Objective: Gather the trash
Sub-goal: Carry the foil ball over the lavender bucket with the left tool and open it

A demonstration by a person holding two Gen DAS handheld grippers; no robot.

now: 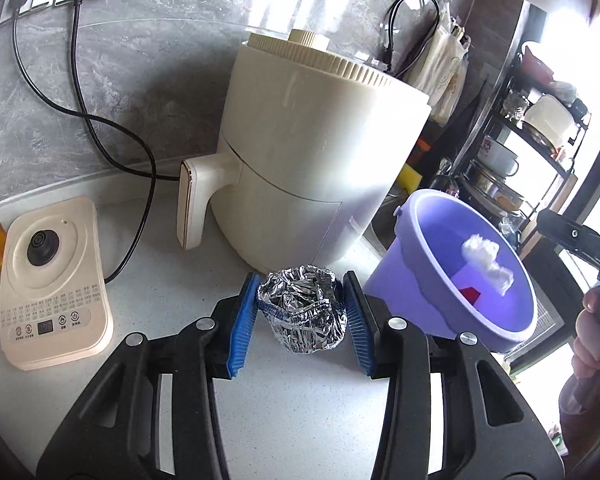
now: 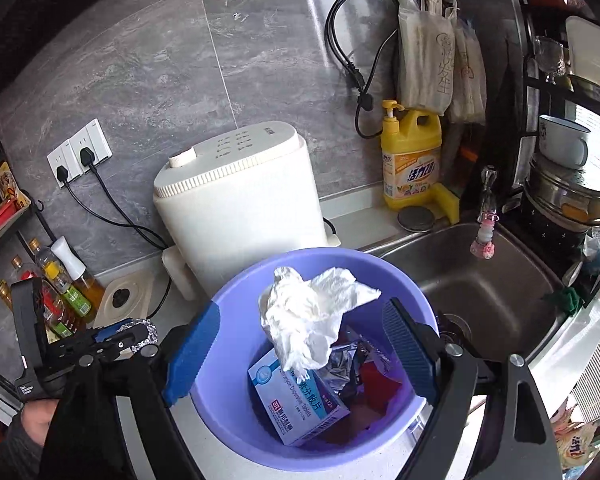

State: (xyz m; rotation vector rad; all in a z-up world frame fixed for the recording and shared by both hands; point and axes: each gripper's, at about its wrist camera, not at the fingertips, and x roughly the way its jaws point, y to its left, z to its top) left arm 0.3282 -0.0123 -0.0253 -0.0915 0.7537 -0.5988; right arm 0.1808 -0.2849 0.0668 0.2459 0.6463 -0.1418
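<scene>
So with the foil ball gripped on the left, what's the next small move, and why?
Probably carry the foil ball right, over the purple bucket, then release. The left tongs pinch it between blue pads, the right tongs stand open above the bucket, and the white tissue is already dropping in.

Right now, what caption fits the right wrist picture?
Open right gripper drops a tissue over the purple bucket of trash.

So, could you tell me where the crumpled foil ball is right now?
In the left wrist view the crumpled foil ball sits clamped between the left hand-held gripper's blue pads, near the air fryer and purple bucket.
</scene>
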